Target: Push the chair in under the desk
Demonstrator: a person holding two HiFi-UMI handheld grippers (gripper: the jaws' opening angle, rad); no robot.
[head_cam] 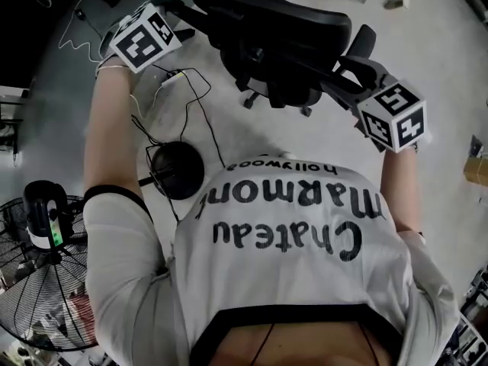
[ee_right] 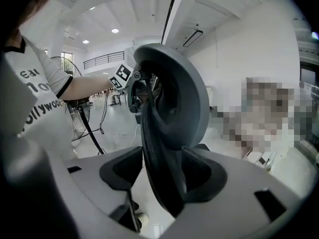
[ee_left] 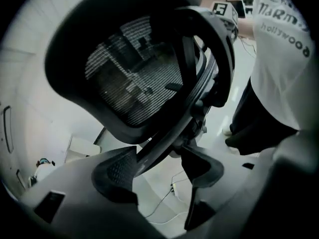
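The black office chair (head_cam: 282, 33) stands on the pale floor ahead of me, its back turned toward me. My left gripper (head_cam: 181, 10) is at the back's left side. In the left gripper view the mesh backrest (ee_left: 134, 68) fills the frame, and a dark strut of its frame runs across the wide gap of the left gripper (ee_left: 159, 157), which is open and not pressing on it. My right gripper (head_cam: 347, 71) is at the back's right side. There the backrest's thick edge (ee_right: 172, 98) fills the space between the pads of the right gripper (ee_right: 160, 163), which is shut on it.
A floor fan (head_cam: 46, 280) stands at the lower left. A round black stand base (head_cam: 177, 170) with loose cables (head_cam: 187, 82) lies on the floor between the fan and the chair. A cardboard box (head_cam: 476, 170) sits at the right edge. No desk shows.
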